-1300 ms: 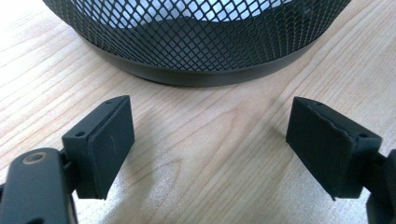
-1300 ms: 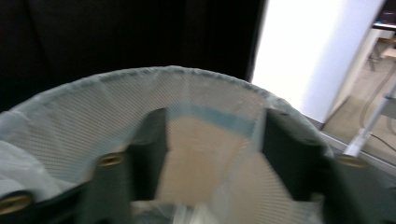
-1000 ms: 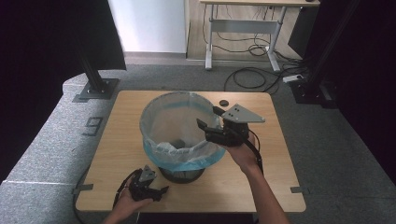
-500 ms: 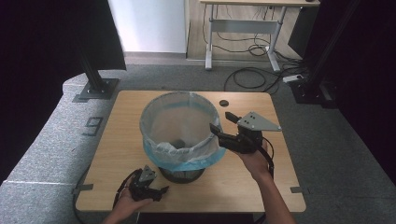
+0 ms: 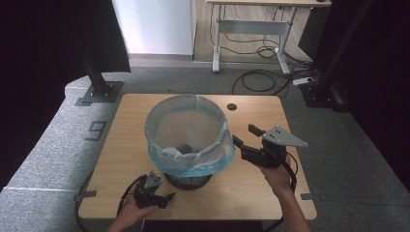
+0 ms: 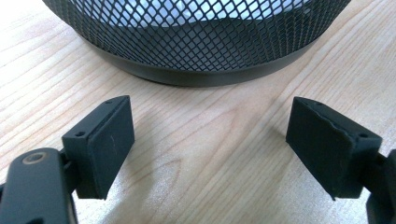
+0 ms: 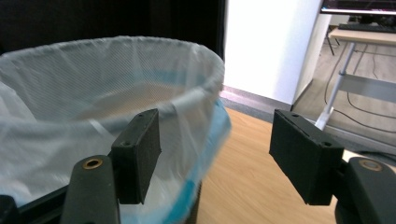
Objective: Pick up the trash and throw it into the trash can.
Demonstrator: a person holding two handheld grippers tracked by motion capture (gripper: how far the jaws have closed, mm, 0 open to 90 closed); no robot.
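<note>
left gripper (image 5: 153, 192): near desk (image 5: 125, 145) edge, jaws wide, nothing between them, facing the bin's base | mesh bin (image 6: 196, 42): mid-desk, lined with a bag (image 5: 186, 126) folded over its rim | right gripper (image 5: 247, 138): just beside the rim, jaws wide and empty | black disc (image 5: 231, 106): far desk edge

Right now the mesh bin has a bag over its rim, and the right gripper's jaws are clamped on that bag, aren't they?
Not quite. The bag does line the mesh bin, but the right gripper isn't clamped on it: the right gripper view shows its jaws wide apart beside the rim, nothing pressed between them.
</note>
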